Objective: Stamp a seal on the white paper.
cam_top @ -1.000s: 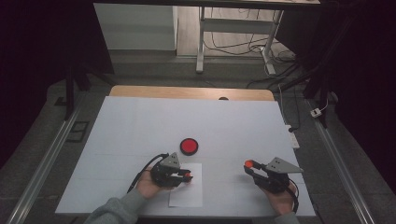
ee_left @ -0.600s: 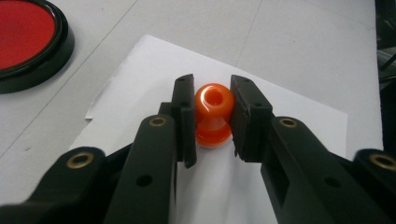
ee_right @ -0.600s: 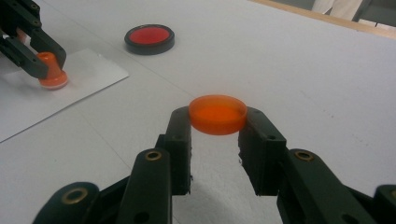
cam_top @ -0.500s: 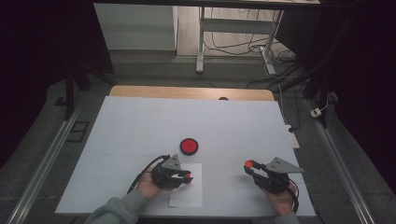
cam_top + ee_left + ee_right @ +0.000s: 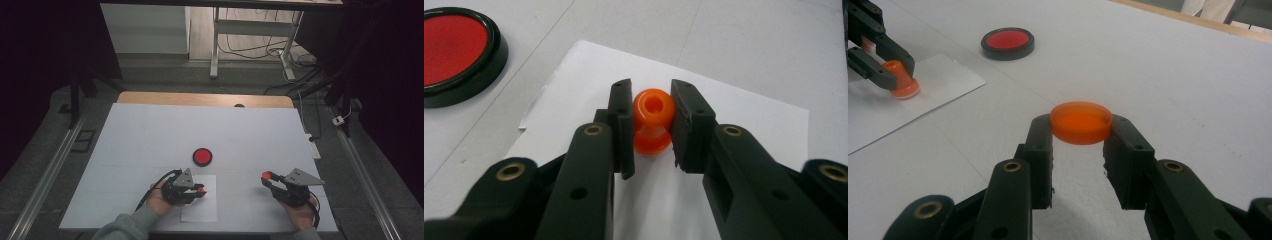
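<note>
Left gripper (image 5: 198, 191): held in the person's left hand (image 5: 160, 200) at the near left of the desk (image 5: 150, 130), over the white sheet.
Left jaws: closed on the orange stamp (image 5: 652, 121); in the left gripper view both black pads press its sides, round head between them.
Orange stamp: upright, its flared foot touching the white paper sheet (image 5: 744, 110); seen the same way in the right gripper view (image 5: 898, 80).
Right gripper (image 5: 266, 176): held in the person's right hand (image 5: 300, 212) at the near right of the desk, well apart from the left gripper.
Right jaws: closed on the orange lid (image 5: 1081, 122), a shallow round cap gripped at its rim from both sides.
Orange lid: held level, just above the desk surface; whether it touches the desk cannot be told.
Red ink pad (image 5: 202, 157): round, black-rimmed, lying flat on the desk beyond the sheet, between the two grippers and farther from the person; touched by neither.
White paper sheet: flat on the desk, near edge close to the person.
</note>
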A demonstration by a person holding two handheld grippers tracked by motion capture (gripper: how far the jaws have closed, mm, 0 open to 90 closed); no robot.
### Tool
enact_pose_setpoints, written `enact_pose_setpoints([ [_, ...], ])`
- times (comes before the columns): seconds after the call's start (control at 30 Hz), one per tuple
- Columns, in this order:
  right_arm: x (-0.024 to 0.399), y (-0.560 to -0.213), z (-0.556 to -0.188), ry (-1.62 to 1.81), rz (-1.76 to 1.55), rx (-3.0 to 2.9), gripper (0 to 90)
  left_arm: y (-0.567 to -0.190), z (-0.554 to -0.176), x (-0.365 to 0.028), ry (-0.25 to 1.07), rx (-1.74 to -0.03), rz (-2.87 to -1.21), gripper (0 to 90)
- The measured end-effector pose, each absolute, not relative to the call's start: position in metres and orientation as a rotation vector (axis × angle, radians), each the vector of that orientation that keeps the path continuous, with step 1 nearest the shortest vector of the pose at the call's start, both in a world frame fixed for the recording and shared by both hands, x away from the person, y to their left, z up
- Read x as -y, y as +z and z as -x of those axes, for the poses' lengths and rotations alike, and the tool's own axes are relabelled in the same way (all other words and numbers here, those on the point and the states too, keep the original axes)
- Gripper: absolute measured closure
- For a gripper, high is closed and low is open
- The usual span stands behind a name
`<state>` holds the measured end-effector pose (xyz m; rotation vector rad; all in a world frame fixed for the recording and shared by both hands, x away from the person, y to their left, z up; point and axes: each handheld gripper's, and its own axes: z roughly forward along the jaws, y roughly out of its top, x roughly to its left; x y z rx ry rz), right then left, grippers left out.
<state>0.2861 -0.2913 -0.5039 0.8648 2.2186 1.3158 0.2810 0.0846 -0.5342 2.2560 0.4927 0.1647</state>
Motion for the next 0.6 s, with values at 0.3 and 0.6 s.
enact_pose_setpoints([
  [0.3,0.2916,-0.5039,-0.2865,1.317,-0.868,-2.217,64.4,-0.536,-0.2791,-0.0852,0.175,-0.503,-2.239,72.5],
  [0.6,0.2908,-0.5041,-0.2869,1.322,-0.862,-2.219,64.4,-0.5377,-0.2785,-0.0862,0.176,-0.508,-2.222,72.6],
])
